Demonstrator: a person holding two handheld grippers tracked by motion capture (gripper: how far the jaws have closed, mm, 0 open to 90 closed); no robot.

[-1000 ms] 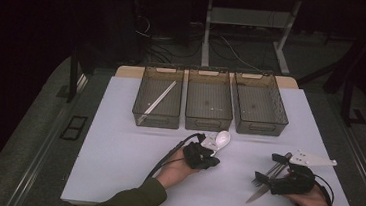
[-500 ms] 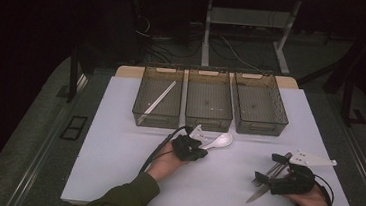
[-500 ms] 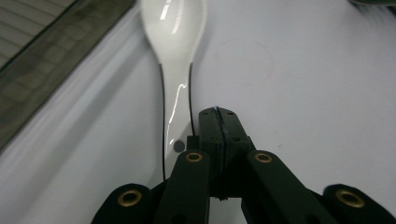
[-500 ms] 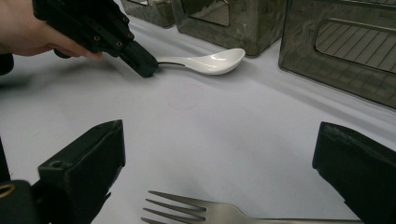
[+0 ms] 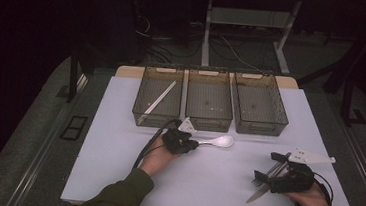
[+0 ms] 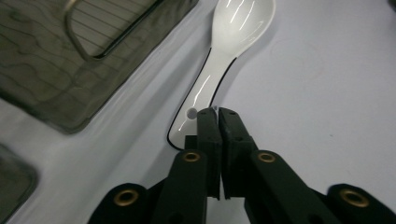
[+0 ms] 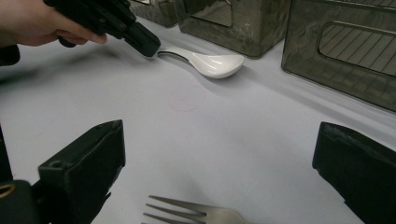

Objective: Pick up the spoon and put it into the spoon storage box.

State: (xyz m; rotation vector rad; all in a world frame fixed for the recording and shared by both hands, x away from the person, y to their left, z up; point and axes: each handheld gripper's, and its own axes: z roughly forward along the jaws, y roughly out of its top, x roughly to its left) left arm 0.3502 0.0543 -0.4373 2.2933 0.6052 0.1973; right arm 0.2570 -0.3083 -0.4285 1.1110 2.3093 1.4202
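Observation:
A white spoon [image 5: 220, 141] [image 6: 233, 32] [image 7: 208, 60] lies on the white table in front of the middle bin, bowl to the right. My left gripper [image 5: 191, 145] [image 6: 214, 112] is shut, its tips pinching the rim at the end of the spoon's handle. At the table's front right my right gripper [image 5: 268, 170] [image 7: 219, 172] stands wide open and low over a metal fork [image 5: 263, 176] [image 7: 187, 212], whose tines lie between its jaws without touching them. A knife [image 5: 257, 194] lies just in front of it.
Three translucent grey bins stand in a row at the back: the left bin [image 5: 156, 115] holds a long white stick [image 5: 160, 98]; nothing shows in the middle bin [image 5: 208, 119] or the right bin [image 5: 259, 126]. The table's front edge is near both hands.
My left hand has moved left along the bins. The spoon has swung with it, from pointing away to lying sideways. The right hand has kept still.

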